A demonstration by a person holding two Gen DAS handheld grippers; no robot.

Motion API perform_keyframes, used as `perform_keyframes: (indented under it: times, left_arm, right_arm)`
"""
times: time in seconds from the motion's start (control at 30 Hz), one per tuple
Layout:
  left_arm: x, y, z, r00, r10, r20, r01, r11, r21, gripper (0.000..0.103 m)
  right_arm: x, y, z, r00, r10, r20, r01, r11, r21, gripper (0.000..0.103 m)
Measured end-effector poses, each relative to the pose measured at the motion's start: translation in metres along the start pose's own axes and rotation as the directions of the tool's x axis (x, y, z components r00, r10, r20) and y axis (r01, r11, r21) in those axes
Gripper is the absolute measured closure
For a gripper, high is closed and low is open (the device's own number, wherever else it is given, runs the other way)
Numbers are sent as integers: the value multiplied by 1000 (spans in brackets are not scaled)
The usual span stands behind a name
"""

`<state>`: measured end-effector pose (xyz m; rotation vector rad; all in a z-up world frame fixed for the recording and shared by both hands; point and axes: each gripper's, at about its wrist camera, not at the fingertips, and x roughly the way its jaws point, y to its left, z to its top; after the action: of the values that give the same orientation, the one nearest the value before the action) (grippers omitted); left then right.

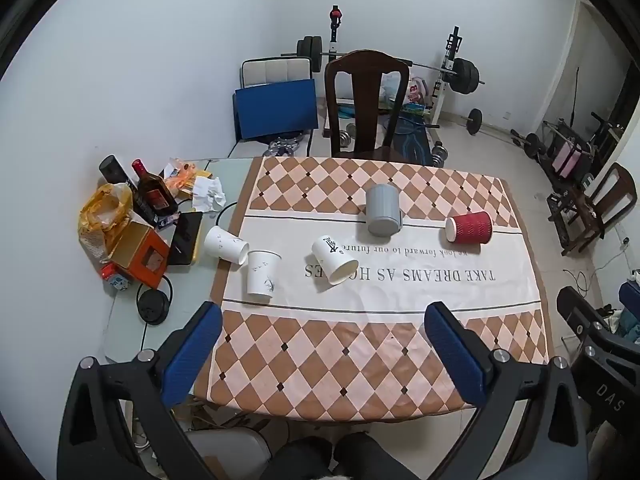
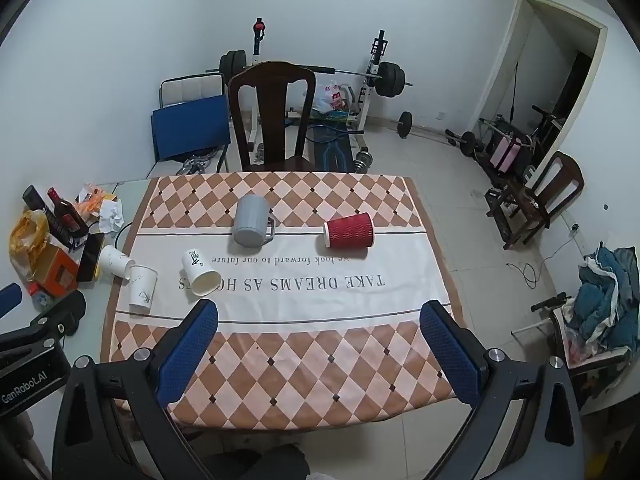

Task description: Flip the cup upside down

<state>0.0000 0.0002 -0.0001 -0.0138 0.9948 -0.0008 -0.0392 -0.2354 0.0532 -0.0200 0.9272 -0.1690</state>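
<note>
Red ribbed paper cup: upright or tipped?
Tipped. The red ribbed paper cup lies on its side on the checkered tablecloth, its white-lined mouth facing left; both views show its side wall along the cloth.

red ribbed cup point(image 2: 349, 231) lies sideways on tablecloth point(image 2: 280, 360).

Mug point(image 2: 251, 224) lies left of ribbed cup point(image 2: 349, 231) on tablecloth point(image 2: 304, 344).

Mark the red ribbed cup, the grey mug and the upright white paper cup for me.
red ribbed cup point(image 2: 351, 232), right wrist view, on its ribbed side wall.
grey mug point(image 2: 250, 220), right wrist view, on its outer body.
upright white paper cup point(image 1: 262, 276), left wrist view, on its printed side.
</note>
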Motion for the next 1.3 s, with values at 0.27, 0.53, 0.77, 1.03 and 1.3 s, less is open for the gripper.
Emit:
perform_keyframes:
  times: [0.27,0.53,0.77,1.03,1.3]
  left_arm:
    - [3,-1,1,1000,14,0,-14,1000,-3,0]
    - [-3,-1,2,1000,7,7,-7,1000,-1,0]
    - [-3,-1,2,1000,7,9,-7,1000,0,0]
    - [-6,-6,1,1000,7,12,-7,1000,1,0]
    - [-7,-6,0,1000,6,14,-6,1000,2,0]
  right_arm:
    - [1,1,0,1000,-16,-1,16,1000,-13,1]
    - [1,2,0,1000,-22,3,22,1000,-13,1]
    - [1,3,0,1000,-19,7,19,1000,-8,1]
    - [-5,-5,8,1000,-8,4,8,1000,-9,1]
    - [-6,1,3,1000,-2,6,2,1000,-8,1]
